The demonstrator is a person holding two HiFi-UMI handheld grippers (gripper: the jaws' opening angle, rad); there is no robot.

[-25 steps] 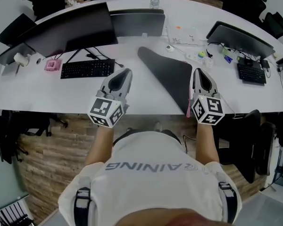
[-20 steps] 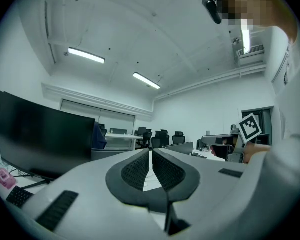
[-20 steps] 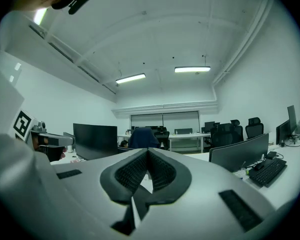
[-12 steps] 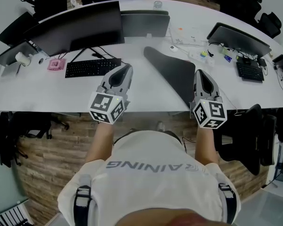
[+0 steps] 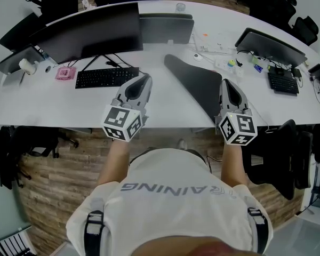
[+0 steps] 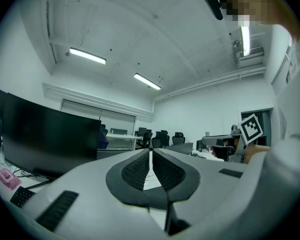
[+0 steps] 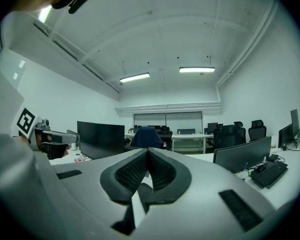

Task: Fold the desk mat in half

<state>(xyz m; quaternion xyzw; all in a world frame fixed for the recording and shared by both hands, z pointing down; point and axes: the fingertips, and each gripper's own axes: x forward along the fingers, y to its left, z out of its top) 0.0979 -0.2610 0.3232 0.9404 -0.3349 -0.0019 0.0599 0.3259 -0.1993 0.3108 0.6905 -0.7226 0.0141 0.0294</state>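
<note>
The dark grey desk mat [image 5: 194, 81] lies on the white desk [image 5: 53, 103], running from behind the middle monitor toward the front edge. Its near right corner is hidden behind my right gripper [image 5: 225, 82]. That gripper hovers at the mat's right side, shut and empty; in the right gripper view [image 7: 147, 152] its pads meet with nothing between them. Left of the mat, above bare desk, is my left gripper [image 5: 144, 79]. It is shut and empty as well, which the left gripper view [image 6: 151, 152] confirms. Both point away from me, over the desk's front part.
A large black monitor [image 5: 90, 33] and a keyboard [image 5: 106, 77] stand at the left, with a pink object [image 5: 65, 73] beside them. A second monitor [image 5: 269, 46], a keyboard [image 5: 283, 83] and small clutter [image 5: 224, 63] occupy the right. An office chair [image 5: 280, 153] stands by the front right edge.
Both grippers stay shut and hold almost the same place. A pink strip at the mat's near edge, seen a second ago, no longer shows. The head view has shifted slightly.
</note>
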